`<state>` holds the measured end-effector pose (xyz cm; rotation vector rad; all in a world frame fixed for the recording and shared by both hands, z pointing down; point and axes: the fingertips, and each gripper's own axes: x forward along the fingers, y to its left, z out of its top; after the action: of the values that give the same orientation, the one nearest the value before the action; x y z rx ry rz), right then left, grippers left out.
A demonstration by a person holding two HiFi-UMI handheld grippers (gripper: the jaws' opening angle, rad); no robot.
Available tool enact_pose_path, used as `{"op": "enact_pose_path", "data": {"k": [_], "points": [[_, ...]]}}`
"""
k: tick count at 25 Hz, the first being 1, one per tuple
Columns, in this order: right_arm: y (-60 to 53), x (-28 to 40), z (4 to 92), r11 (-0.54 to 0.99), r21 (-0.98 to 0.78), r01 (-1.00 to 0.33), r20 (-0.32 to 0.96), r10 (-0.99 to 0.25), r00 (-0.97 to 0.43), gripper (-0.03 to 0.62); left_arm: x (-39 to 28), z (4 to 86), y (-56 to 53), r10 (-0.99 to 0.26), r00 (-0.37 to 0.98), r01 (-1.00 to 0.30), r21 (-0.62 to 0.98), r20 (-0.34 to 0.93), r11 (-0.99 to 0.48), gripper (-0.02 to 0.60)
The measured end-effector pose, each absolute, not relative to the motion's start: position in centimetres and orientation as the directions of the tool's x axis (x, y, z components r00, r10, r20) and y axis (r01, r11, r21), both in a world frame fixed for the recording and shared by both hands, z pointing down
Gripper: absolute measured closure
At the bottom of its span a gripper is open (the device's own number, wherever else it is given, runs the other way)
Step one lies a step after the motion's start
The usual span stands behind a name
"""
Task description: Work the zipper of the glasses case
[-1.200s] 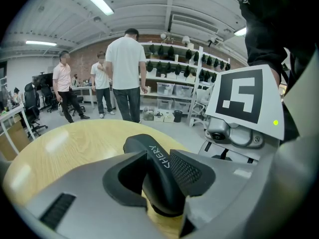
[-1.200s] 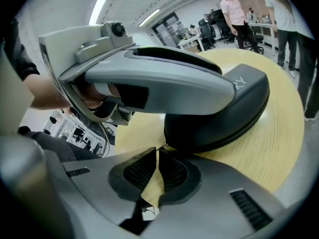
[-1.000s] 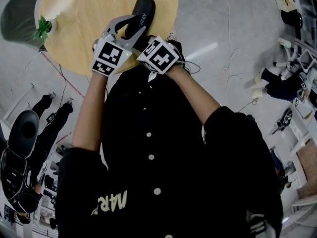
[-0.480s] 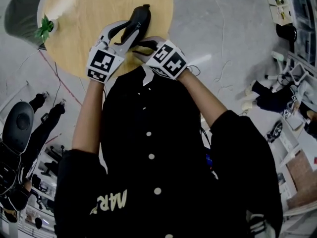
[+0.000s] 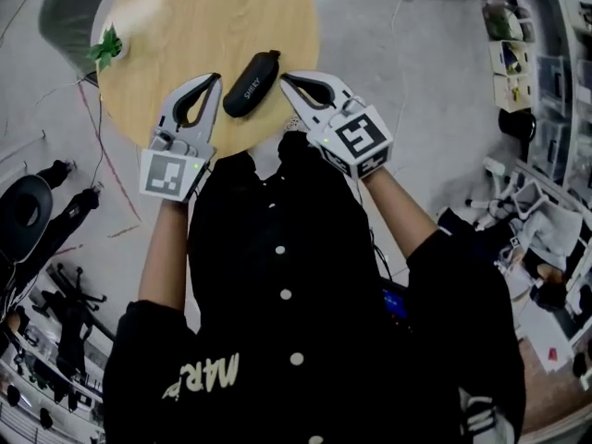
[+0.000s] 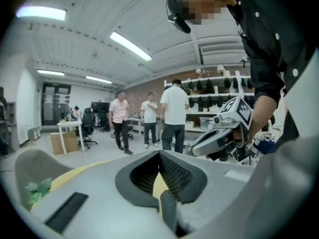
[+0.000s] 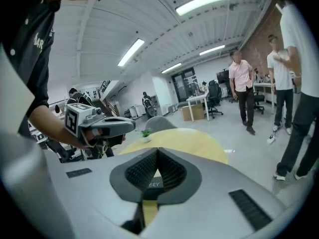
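Head view: the glasses case (image 5: 252, 83) lies on the round table (image 5: 176, 17) between the two sets of fingertips, gripped by neither. The left gripper (image 5: 215, 79) is just to its left and the right gripper (image 5: 285, 79) just to its right.

Left gripper view: the jaws have just closed tip to tip with nothing between them — the right gripper hangs beyond them, off to the right.

Right gripper view: these jaws have also just closed, empty — the case's lettering shows under the pads.
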<state>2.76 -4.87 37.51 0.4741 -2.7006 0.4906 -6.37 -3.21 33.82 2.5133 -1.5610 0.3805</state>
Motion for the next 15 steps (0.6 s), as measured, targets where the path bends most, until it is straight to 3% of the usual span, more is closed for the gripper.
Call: {"op": "enact_pose_path", "data": {"k": [7,15], "points": [[-10.0,5.0,28.5,0.900,-0.215,-0.379,0.242,-0.327,-0.914,0.592,-10.4,25.6,-1.7,-0.967,0.176,-0.980,-0.063,0.182,-0.190,0.578],[-12.7,7.4,18.9,0.857,-0.150,-0.492,0.123,-0.478,-0.870,0.595,-13.9,18.4,2.9,-0.993,-0.017,-0.993,-0.118,0.118,0.003,0.578]]}}
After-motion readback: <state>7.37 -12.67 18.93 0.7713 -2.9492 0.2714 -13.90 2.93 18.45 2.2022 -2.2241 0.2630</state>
